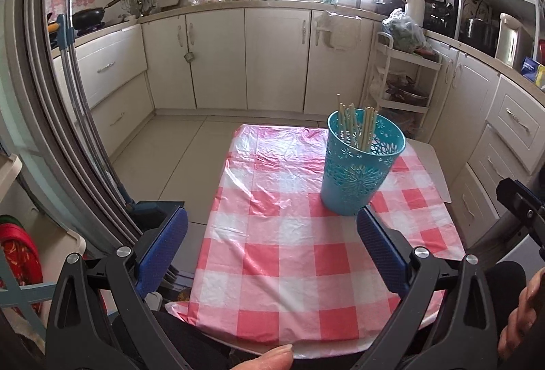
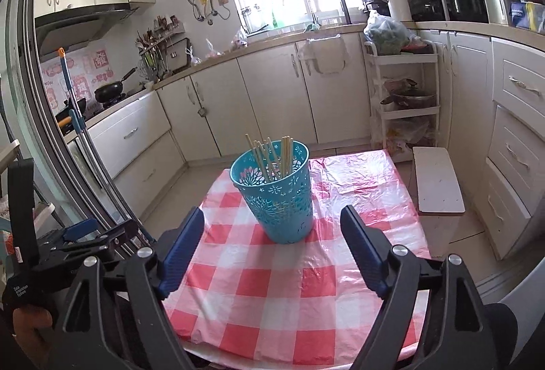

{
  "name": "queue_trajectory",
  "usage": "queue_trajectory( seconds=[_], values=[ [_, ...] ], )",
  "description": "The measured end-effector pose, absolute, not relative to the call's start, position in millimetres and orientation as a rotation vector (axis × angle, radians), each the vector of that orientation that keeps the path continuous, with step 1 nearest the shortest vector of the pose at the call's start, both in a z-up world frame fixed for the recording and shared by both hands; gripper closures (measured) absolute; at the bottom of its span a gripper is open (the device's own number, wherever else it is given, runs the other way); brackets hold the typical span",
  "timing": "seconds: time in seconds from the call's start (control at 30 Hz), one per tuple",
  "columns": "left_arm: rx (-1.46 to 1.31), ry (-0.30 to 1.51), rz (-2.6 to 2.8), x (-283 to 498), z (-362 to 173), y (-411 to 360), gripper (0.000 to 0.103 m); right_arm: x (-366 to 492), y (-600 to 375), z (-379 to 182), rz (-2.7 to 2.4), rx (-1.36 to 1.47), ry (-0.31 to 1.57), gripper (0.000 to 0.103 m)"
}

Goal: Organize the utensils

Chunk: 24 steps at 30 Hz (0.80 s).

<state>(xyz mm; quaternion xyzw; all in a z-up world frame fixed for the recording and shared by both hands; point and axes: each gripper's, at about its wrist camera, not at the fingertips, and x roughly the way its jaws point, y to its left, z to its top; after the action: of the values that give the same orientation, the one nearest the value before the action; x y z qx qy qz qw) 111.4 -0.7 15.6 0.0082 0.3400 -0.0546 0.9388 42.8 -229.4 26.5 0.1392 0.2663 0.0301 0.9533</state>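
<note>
A teal perforated holder [image 1: 357,176] stands upright on the pink checked tablecloth [image 1: 289,234], with several wooden chopsticks [image 1: 357,125] standing in it. It also shows in the right wrist view [image 2: 279,199] with the chopsticks [image 2: 272,155] on the tablecloth [image 2: 289,285]. My left gripper [image 1: 272,220] is open and empty, above the cloth, with the holder just beyond its right finger. My right gripper [image 2: 272,216] is open and empty, with the holder straight ahead between its fingers. Part of the right gripper [image 1: 521,203] shows at the left view's right edge.
Kitchen cabinets [image 1: 218,63] line the far walls. A white shelf trolley [image 2: 405,91] stands beyond the table on the right. A white board [image 2: 437,179] lies by the table's right side. A mop handle [image 1: 73,29] and door frame stand at the left.
</note>
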Motion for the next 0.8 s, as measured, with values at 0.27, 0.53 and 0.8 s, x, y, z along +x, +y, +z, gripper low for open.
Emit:
queue_trajectory(
  seconds=[0.27, 0.53, 0.8],
  values=[
    [0.056, 0.696, -0.075, 81.9, 23.0, 0.8, 0.008, 19.0, -226.0, 41.4, 0.052, 0.273, 0.524, 0.021],
    [0.041, 0.64, -0.038, 53.4, 45.9, 9.3, 0.008, -6.9, -211.4, 53.3, 0.09, 0.255, 0.506, 0.019],
    [0.072, 0.583, -0.016, 11.9, 66.6, 7.1, 0.008, -38.2, -199.6, 63.7, 0.128, 0.243, 0.486, 0.017]
  ],
)
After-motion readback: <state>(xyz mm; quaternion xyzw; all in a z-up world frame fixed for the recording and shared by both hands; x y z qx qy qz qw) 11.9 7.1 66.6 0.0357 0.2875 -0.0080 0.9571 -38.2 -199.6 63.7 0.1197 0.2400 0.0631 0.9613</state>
